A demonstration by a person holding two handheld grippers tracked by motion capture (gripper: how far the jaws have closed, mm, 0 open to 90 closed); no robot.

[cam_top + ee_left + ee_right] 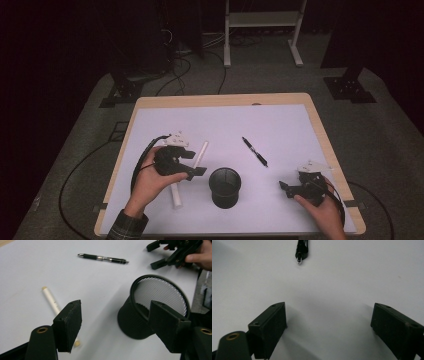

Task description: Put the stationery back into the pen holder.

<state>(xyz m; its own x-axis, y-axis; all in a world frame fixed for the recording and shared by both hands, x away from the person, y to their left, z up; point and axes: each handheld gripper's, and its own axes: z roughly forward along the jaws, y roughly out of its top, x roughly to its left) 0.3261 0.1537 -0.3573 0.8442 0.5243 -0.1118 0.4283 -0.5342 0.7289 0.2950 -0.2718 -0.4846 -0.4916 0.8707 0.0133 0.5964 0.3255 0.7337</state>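
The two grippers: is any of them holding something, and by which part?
Nothing is held. The left gripper and the right gripper both have open, empty jaws.

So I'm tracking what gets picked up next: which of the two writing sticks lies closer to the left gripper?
The white marker, which lies right under the left gripper beside the mesh cup; the black pen lies apart, beyond the cup.

The person's left hand (150,180), in a plaid sleeve cuff, reaches in from the bottom and grips the black two-jaw left gripper (192,171), its jaws spread apart with nothing between them. The right hand (322,210) holds the black right gripper (286,188) low, jaws pointing leftward, wide apart and empty.
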